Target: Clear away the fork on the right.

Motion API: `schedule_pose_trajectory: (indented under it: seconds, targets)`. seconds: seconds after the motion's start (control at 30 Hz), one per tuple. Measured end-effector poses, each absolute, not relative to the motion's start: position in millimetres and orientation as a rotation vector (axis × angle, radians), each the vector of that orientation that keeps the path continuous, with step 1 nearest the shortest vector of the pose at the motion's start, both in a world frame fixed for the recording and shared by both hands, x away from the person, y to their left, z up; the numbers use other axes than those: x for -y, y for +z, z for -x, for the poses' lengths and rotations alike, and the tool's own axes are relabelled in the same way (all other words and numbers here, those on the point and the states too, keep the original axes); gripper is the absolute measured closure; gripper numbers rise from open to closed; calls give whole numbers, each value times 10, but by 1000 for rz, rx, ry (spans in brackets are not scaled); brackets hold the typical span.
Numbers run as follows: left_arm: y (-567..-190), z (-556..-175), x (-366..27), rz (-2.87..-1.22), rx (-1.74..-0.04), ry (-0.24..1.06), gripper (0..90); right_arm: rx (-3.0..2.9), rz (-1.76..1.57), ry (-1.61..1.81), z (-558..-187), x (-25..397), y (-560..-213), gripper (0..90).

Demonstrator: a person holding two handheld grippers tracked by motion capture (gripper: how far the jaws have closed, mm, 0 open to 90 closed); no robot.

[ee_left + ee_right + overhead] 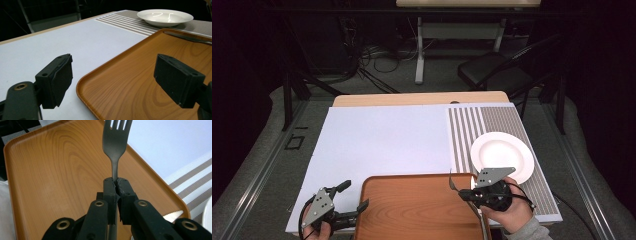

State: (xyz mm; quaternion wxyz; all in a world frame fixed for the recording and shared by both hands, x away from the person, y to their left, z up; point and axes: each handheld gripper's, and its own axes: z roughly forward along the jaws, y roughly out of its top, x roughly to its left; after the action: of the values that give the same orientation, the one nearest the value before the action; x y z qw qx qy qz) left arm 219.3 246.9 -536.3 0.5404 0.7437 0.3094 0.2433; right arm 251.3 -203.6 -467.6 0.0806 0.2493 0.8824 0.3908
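The fork point(115, 150) is clamped by the right hand-held gripper point(116, 185); its tines are cut off at twelve o'clock. The left hand-held gripper point(112, 80) is held apart beside the tray point(140, 82). A knife point(172, 216) is mostly hidden.

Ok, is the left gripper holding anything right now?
No, the left gripper has its jaws wide apart with nothing between them, straddling the near corner of the wooden tray.

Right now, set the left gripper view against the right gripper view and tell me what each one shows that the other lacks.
The left gripper view alone shows the left gripper with its jaws wide apart over the tray's near corner, and the whole white plate on the striped mat. The right gripper view alone shows the right gripper shut on a fork, tines pointing away, and a knife tip at the tray's edge. Both take in the wooden tray and the pale table cover.
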Motion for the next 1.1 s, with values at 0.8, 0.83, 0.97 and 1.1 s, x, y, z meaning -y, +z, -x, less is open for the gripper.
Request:
schedule_pose_trajectory:
  seconds: [0.8, 0.83, 0.97, 1.1]
  targets:
    - [-5361, -2190, -2471, -1768, -734, 577, 159, -2734, -701, 980, -2365, 1742, -4891, 859]
    - [-5362, -2191, -2471, -1768, -735, 576, 159, -2740, -706, 970, -2363, 1728, -4904, 859]
    - [-5363, -2193, -2474, -1768, -738, 576, 159, -2755, -720, 944, -2374, 1696, -4944, 858]
    - [-5365, -2195, -2471, -1768, -738, 575, 159, -2764, -740, 931, -2390, 1677, -4981, 858]
